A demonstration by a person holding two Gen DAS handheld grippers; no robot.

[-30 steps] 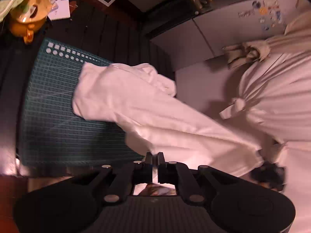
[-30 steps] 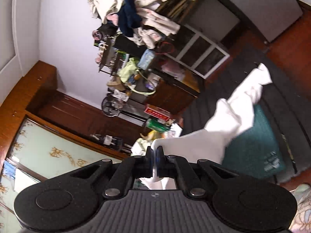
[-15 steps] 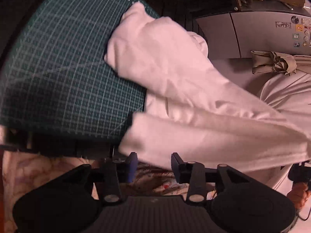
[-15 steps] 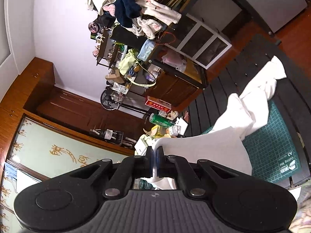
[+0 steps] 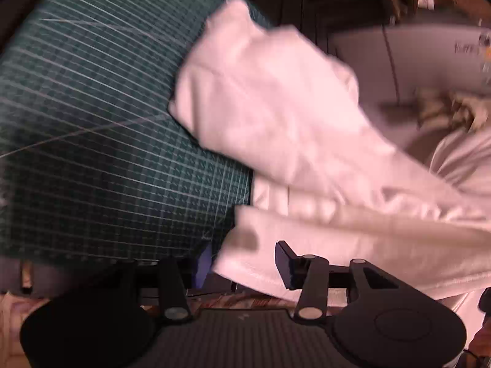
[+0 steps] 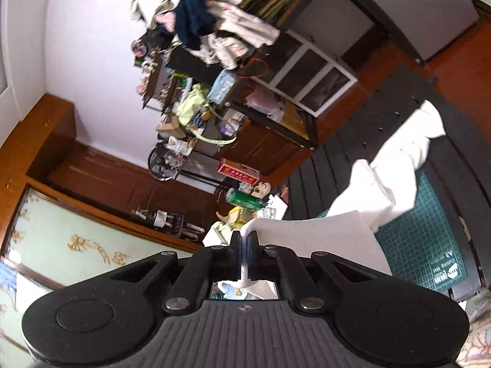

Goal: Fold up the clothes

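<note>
Nearest, a fold of the white garment (image 6: 310,230) is pinched between the closed fingers of the right gripper (image 6: 244,245). Meanwhile the left gripper (image 5: 242,263) is spread wide, with a hemmed edge of the cloth lying between its fingers, ungripped. Farther out, the garment is draped across the green cutting mat (image 5: 92,153) toward the far edge of the dark slatted table (image 6: 353,153). Beyond, cluttered shelves (image 6: 230,61) are seen.
</note>
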